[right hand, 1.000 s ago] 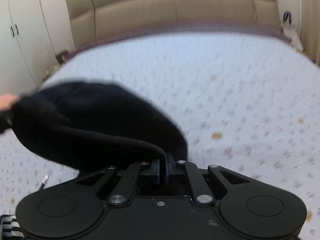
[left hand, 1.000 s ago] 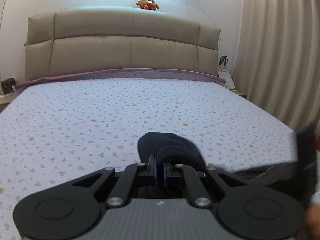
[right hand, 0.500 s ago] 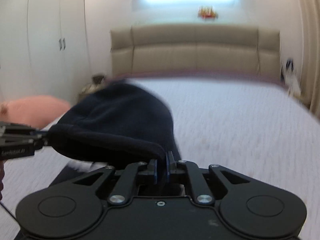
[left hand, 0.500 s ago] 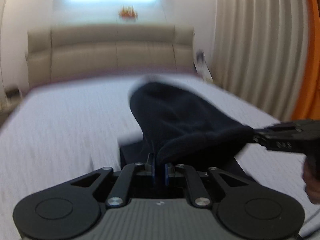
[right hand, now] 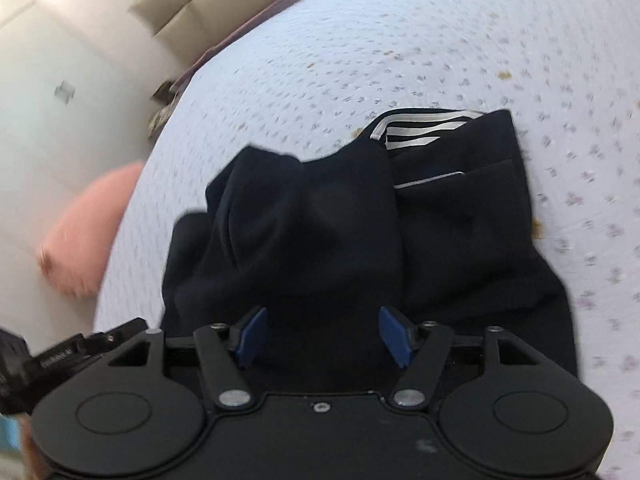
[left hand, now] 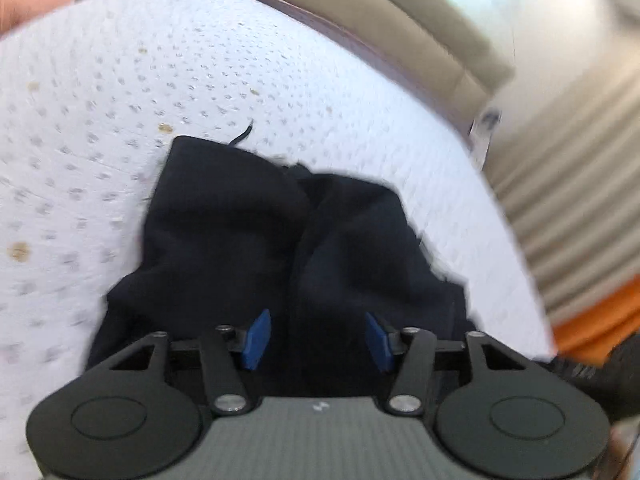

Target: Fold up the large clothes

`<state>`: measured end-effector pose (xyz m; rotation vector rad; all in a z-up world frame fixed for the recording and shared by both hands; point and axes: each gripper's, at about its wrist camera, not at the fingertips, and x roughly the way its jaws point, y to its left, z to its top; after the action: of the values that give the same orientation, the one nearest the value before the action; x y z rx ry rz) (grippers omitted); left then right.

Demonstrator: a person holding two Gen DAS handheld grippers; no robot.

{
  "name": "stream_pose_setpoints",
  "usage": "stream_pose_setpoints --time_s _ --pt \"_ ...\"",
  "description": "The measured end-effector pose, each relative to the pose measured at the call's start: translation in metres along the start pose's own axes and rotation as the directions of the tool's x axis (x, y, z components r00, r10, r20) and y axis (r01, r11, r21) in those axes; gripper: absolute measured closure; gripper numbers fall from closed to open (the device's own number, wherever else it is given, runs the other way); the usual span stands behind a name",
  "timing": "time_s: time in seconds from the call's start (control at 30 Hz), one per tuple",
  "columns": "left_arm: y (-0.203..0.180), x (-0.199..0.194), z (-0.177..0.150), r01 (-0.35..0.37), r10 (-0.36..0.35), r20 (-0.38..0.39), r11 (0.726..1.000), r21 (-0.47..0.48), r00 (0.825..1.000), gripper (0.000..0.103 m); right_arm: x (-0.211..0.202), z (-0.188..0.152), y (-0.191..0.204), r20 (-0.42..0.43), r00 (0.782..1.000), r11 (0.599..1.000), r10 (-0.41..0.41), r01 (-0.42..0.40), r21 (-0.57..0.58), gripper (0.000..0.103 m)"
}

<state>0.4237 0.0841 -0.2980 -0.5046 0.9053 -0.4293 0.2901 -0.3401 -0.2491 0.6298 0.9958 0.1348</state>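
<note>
Both hand-held grippers, left and right, have let go; their jaws are spreading, pinching nothing. Dark garment lies bunched on the bed, running near to far.

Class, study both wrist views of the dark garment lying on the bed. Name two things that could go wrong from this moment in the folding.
1. Both the left gripper and right gripper have jaws opening over the dark garment; the bunched flap may slump and undo the fold.
2. The striped trim sticks out at the far edge, so the layers may be misaligned, leaving an uneven stack on the bed sheet.
</note>
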Motion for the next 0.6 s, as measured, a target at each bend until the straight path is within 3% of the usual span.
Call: stream_pose_setpoints --time_s 0.1,0.27,0.33,0.37,0.4,0.43,0.47,0.5,0.53,0.6 --pt "0.007 0.027 0.021 0.043 -0.046 -0.023 0.992 -0.119 0.999 0.039 0.028 0.014 0.002 -0.028 1.000 0.997 -0.008 0.010 0.079 0.026" --pt "0.018 0.076 0.027 -0.010 -0.027 -0.176 0.978 -0.207 0.984 0.039 0.054 0.015 0.003 -0.100 0.995 0.981 -0.017 0.035 0.191 0.023" --pt "0.021 0.092 0.025 0.034 -0.088 -0.216 0.969 -0.246 0.972 0.053 0.060 0.009 0.002 -0.134 0.989 0.977 -0.065 0.090 0.192 0.022" --pt "0.020 0.098 0.024 0.042 -0.105 -0.240 0.966 -0.253 0.965 0.077 0.064 0.007 0.000 -0.156 0.983 0.970 -0.092 0.124 0.209 0.022" --pt "0.016 0.101 0.025 0.044 -0.106 -0.249 0.969 -0.243 0.963 0.092 0.068 0.006 -0.003 -0.169 0.981 0.964 -0.096 0.134 0.228 0.022" --pt "0.012 0.100 0.027 0.045 -0.101 -0.235 0.972 -0.232 0.967 0.094 0.070 0.003 -0.004 -0.180 0.980 0.962 -0.086 0.129 0.242 0.023" --pt "0.008 0.094 0.028 0.070 -0.120 -0.212 0.970 -0.232 0.970 0.094 0.073 0.002 -0.004 -0.195 0.977 0.962 -0.084 0.130 0.240 0.045" --pt "0.005 0.087 0.031 0.105 -0.153 -0.182 0.963 -0.248 0.971 0.094 0.074 0.002 -0.001 -0.196 0.979 0.965 -0.063 0.110 0.239 0.091" --pt "0.001 0.077 0.034 0.150 -0.195 -0.145 0.950 -0.273 0.970 0.094 0.073 0.003 0.002 -0.181 0.983 0.966 -0.002 0.049 0.253 0.099" --pt "-0.007 0.056 0.043 0.228 -0.256 -0.070 0.933 -0.278 0.964 0.094 0.058 0.010 0.013 -0.101 0.993 0.965 0.065 -0.036 0.261 0.099"
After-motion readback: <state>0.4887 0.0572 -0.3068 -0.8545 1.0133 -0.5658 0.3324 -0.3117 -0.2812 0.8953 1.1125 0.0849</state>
